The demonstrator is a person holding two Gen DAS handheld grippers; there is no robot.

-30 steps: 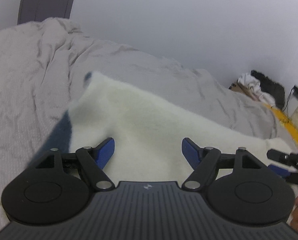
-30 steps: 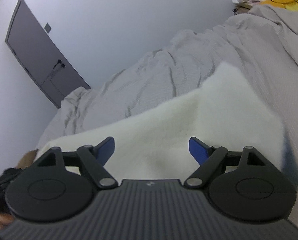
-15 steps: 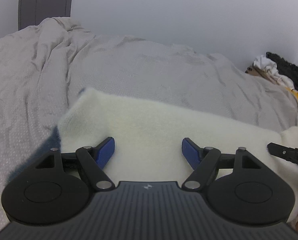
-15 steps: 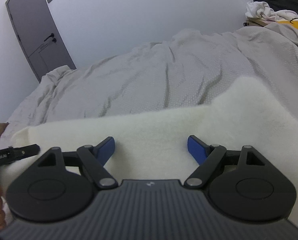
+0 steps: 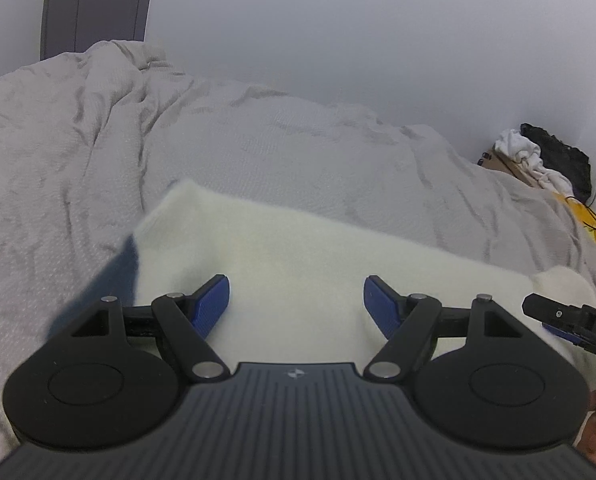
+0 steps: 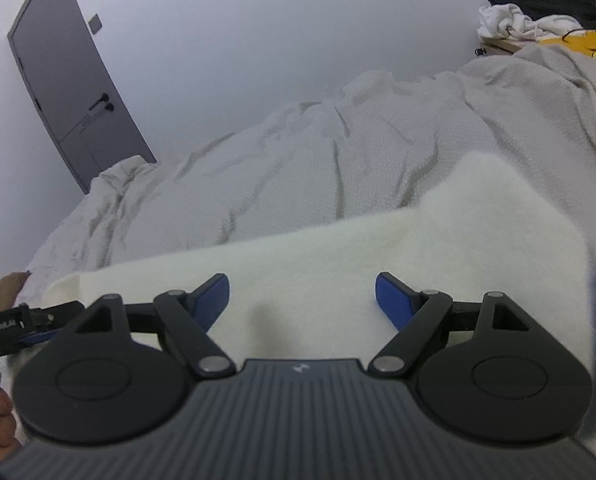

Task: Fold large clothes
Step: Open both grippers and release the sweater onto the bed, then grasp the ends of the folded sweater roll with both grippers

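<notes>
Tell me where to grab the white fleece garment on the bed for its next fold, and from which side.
Likely best: take the white fleece garment at its two far corners, one near each gripper, coming in low over the near edge. It lies flat across the grey bedcover, so a corner gives the open left gripper and open right gripper an edge to pinch.

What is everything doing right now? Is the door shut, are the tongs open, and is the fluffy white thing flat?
Left tongs: open, over the white fleece, gripping nothing.
Right tongs: open, over the same fleece.
White fleece: spread on the bed, dark edge showing at one side.
Bedcover: rumpled, wrinkled.
Door: shut.
Clothes pile: heaped in the corner.
</notes>
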